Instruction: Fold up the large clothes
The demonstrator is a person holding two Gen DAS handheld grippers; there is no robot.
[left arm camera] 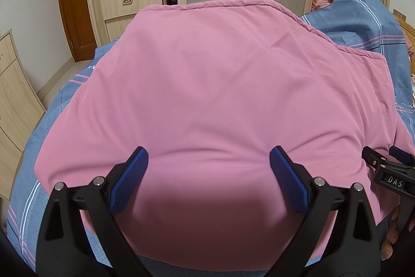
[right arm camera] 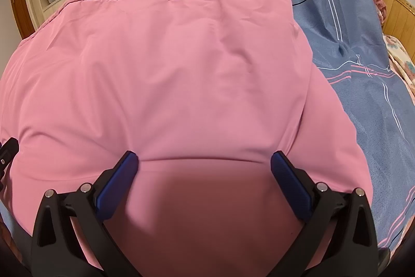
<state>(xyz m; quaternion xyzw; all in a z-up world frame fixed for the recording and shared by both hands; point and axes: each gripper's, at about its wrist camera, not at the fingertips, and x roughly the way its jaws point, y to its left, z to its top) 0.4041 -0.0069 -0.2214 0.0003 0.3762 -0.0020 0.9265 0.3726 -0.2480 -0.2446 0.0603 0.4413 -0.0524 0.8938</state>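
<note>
Left claw (left arm camera: 208, 160) spread wide, gripping nothing, over near edge of pink quilt (left arm camera: 207, 85) on bed | left view alone shows brown door (left arm camera: 74, 4) far left | right claw (right arm camera: 205, 162) likewise agape; floral blanket (right arm camera: 400, 64) far right.

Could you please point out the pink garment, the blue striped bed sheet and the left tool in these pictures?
pink garment (left arm camera: 220, 95), left wrist view, on its flat middle panel.
blue striped bed sheet (right arm camera: 363, 48), right wrist view, on bare fabric right of the garment.
left tool (left arm camera: 208, 160), left wrist view, midway between its open fingertips.
</note>
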